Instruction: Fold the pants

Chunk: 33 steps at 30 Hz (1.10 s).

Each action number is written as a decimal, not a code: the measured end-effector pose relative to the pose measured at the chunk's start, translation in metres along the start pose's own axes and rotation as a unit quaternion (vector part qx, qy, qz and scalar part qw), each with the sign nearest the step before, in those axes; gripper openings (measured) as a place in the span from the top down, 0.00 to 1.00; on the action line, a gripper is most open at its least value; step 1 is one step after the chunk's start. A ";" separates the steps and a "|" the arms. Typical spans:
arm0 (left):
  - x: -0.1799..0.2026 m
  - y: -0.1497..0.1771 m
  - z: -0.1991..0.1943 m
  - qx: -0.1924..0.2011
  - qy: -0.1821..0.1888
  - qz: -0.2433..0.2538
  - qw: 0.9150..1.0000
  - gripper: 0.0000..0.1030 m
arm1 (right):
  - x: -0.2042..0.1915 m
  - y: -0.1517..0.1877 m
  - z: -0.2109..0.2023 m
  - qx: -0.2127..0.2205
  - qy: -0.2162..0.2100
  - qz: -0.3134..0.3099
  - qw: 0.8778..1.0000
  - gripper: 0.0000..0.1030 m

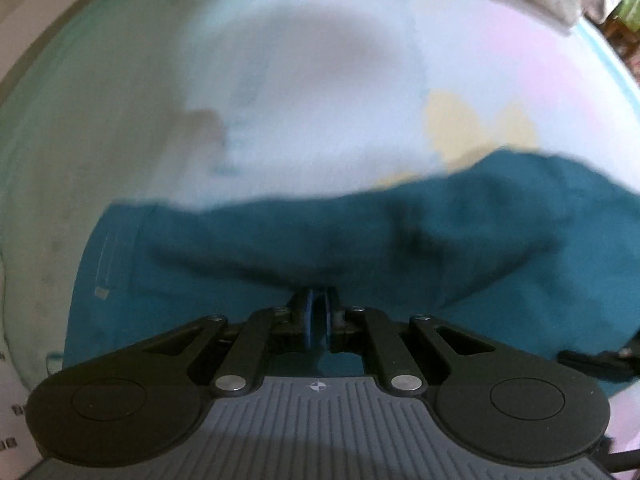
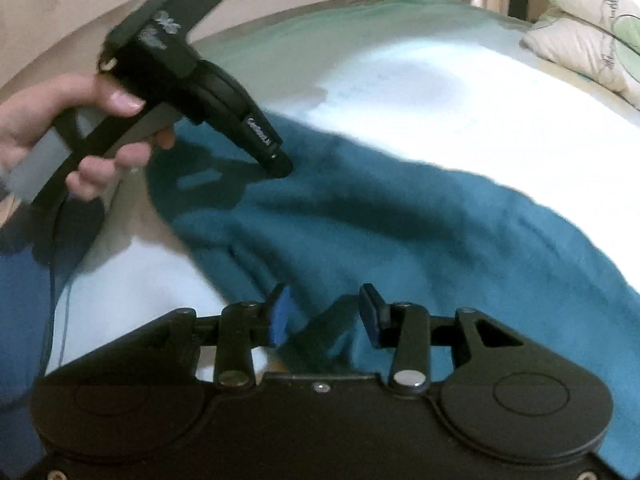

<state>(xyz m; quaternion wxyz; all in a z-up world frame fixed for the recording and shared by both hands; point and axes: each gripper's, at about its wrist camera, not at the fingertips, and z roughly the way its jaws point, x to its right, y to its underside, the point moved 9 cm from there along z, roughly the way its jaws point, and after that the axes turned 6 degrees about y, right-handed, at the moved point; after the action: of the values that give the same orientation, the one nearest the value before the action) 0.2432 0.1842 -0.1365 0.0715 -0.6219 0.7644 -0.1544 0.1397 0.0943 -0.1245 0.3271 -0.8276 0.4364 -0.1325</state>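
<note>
At the left, a hand (image 2: 60, 128) holds the left gripper (image 1: 319, 312), its fingers pinched on a fold of the teal pants (image 2: 400, 232). The pants lie spread across the pale bedsheet (image 2: 460, 112). The right gripper (image 2: 326, 312) hovers nearer, fingers apart over the cloth. A pillow (image 2: 584, 36) lies far right.

- The left wrist view looks steeply down along its own left gripper (image 1: 319, 312), close over the teal pants (image 1: 360, 240). Beyond the pants, pale bedsheet (image 1: 320, 80) fills most of the picture, blurred.
- The right wrist view looks forward and less steeply down over the right gripper (image 2: 326, 312), also close to the pants (image 2: 400, 232). It reaches further, to pillows (image 2: 588, 40) past the pants at upper right.
- Both views share the pants and the sheet (image 2: 440, 92) behind them.
- Only the right wrist view shows the left gripper (image 2: 280, 166) from outside, beyond the pants' left part, with the hand (image 2: 72, 132) holding it.
</note>
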 end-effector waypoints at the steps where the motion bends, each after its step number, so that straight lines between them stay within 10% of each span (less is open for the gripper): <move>1: -0.003 0.003 -0.001 0.007 0.007 0.003 1.000 0.93 | -0.005 0.002 0.001 0.002 0.001 -0.008 1.000 0.52; 13: -0.038 0.011 -0.014 -0.006 -0.014 -0.027 1.000 0.93 | -0.040 0.023 0.024 0.015 0.043 -0.160 0.986 0.61; 16: -0.032 0.010 -0.010 -0.008 -0.032 -0.001 0.999 0.93 | -0.042 0.024 0.027 0.013 0.044 -0.175 0.984 0.84; 33: -0.008 -0.001 -0.025 0.016 -0.018 -0.019 1.000 0.93 | -0.027 0.029 0.011 -0.021 -0.044 -0.059 0.997 0.87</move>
<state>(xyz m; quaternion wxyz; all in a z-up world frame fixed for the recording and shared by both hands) 0.2382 0.1960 -0.1129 0.0927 -0.6375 0.7486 -0.1567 0.1113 0.1091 -0.1505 0.3204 -0.8637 0.3744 -0.1057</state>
